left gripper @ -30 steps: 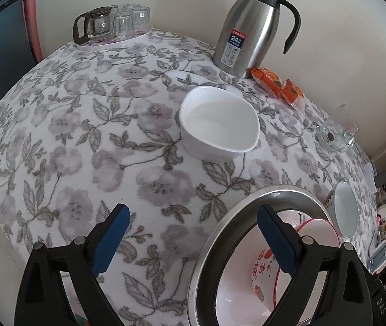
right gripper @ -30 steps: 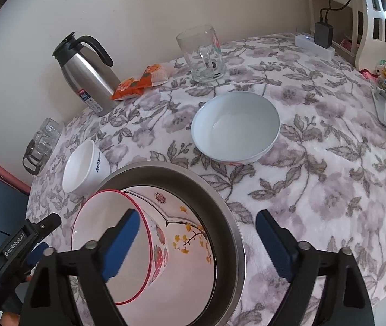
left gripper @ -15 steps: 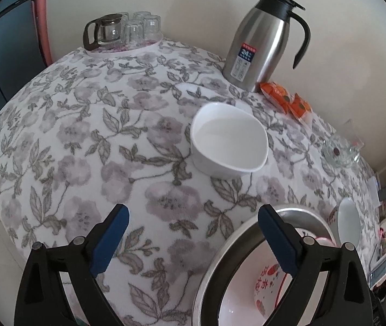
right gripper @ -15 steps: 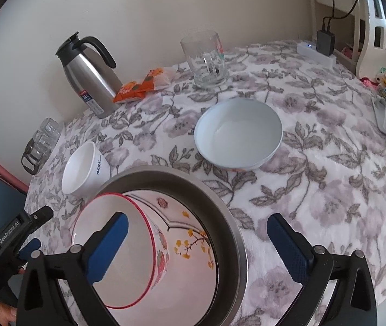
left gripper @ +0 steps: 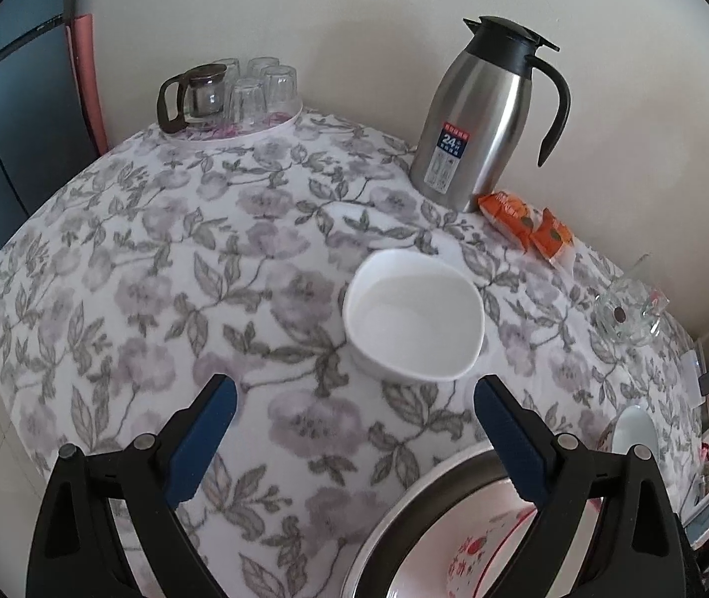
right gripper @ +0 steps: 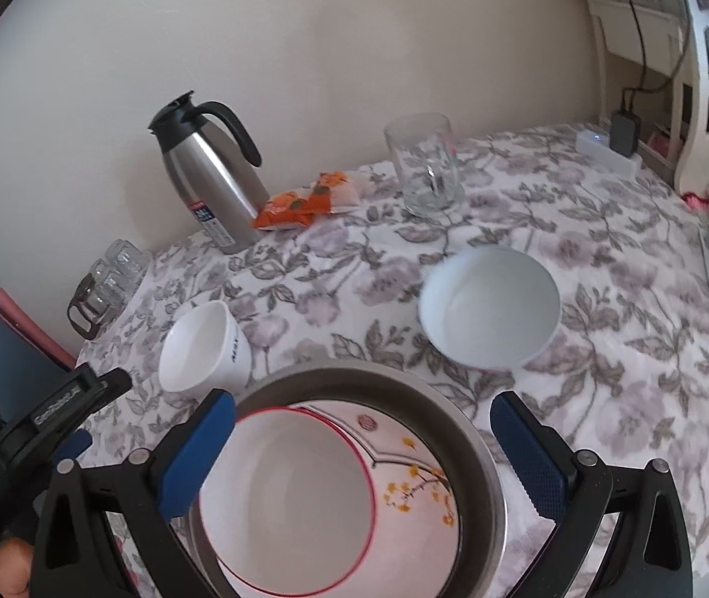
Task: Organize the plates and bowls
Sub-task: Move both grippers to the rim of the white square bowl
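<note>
both claws backed away; left claw (left gripper: 352,411) gapes before white bowl (left gripper: 413,316).

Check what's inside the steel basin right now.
Inside the steel basin: a red-rimmed bowl resting on a white plate with yellow flowers. The bowl looks empty. It covers most of the plate, so anything beneath it is hidden.

Left wrist view looks down past its fingers (left gripper: 205,428) at the small bowl (left gripper: 413,316); right wrist view (right gripper: 195,453) hovers over the metal basin (right gripper: 484,453). Both share the small bowl and the basin.
</note>
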